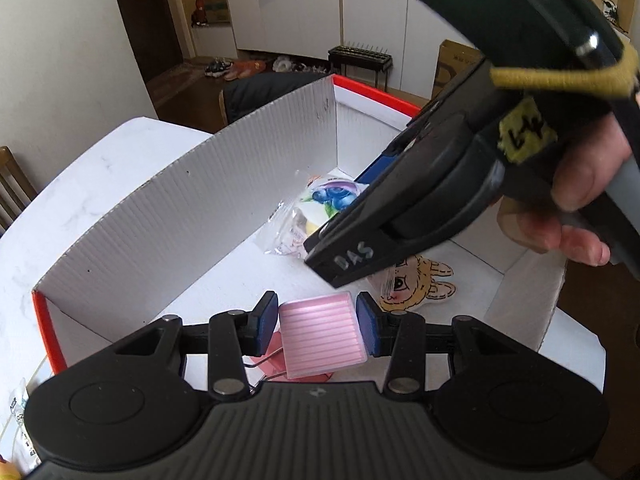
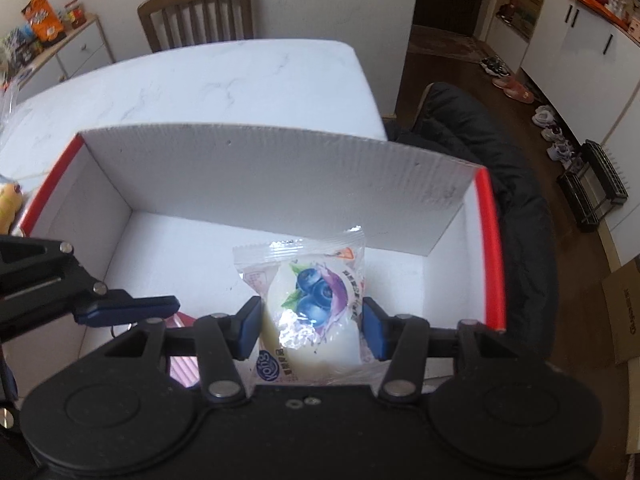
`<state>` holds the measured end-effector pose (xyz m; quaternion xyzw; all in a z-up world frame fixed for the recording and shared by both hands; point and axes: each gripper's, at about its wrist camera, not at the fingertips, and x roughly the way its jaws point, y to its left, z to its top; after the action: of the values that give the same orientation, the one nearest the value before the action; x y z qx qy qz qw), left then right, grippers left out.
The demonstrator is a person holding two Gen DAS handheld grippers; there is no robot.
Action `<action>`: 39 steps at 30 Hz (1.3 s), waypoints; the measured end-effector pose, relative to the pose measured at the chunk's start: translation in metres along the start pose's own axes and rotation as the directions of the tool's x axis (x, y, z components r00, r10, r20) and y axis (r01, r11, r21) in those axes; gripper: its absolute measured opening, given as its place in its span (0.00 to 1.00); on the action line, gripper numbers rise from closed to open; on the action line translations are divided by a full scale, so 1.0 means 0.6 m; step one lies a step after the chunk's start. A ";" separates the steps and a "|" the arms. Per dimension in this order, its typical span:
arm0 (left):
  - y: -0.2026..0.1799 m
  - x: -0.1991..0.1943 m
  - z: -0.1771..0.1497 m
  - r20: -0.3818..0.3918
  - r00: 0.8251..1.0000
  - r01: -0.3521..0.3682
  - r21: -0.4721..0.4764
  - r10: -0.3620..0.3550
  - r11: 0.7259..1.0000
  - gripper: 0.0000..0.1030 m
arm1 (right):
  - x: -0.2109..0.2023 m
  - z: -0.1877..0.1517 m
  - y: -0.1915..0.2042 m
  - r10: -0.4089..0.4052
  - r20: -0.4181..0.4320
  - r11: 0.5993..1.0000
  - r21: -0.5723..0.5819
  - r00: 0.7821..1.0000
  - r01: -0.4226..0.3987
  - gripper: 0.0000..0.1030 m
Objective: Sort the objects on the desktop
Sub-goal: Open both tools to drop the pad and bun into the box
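A white cardboard box (image 1: 168,216) with red edges stands on the white table; it also shows in the right wrist view (image 2: 280,184). My left gripper (image 1: 317,326) is inside the box, its blue pads against both sides of a pink ribbed binder clip (image 1: 322,334). My right gripper (image 2: 311,326) is inside the box too, its pads on both sides of a blueberry jelly cup in a clear wrapper (image 2: 310,300); the cup also shows in the left wrist view (image 1: 316,208). The right gripper's body (image 1: 420,200) crosses the left wrist view. A left fingertip (image 2: 128,310) shows in the right wrist view.
A yellow cartoon sticker (image 1: 416,284) lies on the box floor near the right wall. A yellow plush (image 2: 8,204) and a wrapped item (image 1: 16,408) lie on the marble table (image 2: 200,80) outside the box. A wooden chair (image 2: 196,14) stands behind the table.
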<state>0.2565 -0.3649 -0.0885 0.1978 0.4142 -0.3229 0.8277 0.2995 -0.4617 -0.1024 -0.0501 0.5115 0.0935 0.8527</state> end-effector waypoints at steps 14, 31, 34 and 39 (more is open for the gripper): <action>0.010 0.039 -0.002 -0.211 0.977 0.031 -0.039 -0.038 0.999 0.41 | 0.034 0.001 0.001 0.029 -0.086 1.000 0.015 0.996 -0.028 0.52; 0.013 -0.019 -0.018 -0.111 0.994 -0.009 -0.059 0.003 0.998 0.68 | -0.009 -0.001 0.000 0.085 -0.034 0.996 0.024 0.996 -0.085 0.77; 0.014 -0.043 -0.024 -0.075 0.997 -0.020 -0.080 0.014 0.997 0.68 | -0.027 -0.002 0.000 0.079 -0.006 0.997 0.017 0.997 -0.078 0.79; 0.019 -0.077 -0.026 -0.018 0.999 -0.039 -0.123 0.037 0.992 0.68 | -0.060 -0.003 -0.007 0.088 0.038 0.996 0.030 0.995 -0.089 0.79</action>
<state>0.2350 -0.3304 -0.0595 0.1567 0.4361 -0.2791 0.8410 0.2823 -0.4703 -0.0718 -0.0124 0.4991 0.1239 0.8575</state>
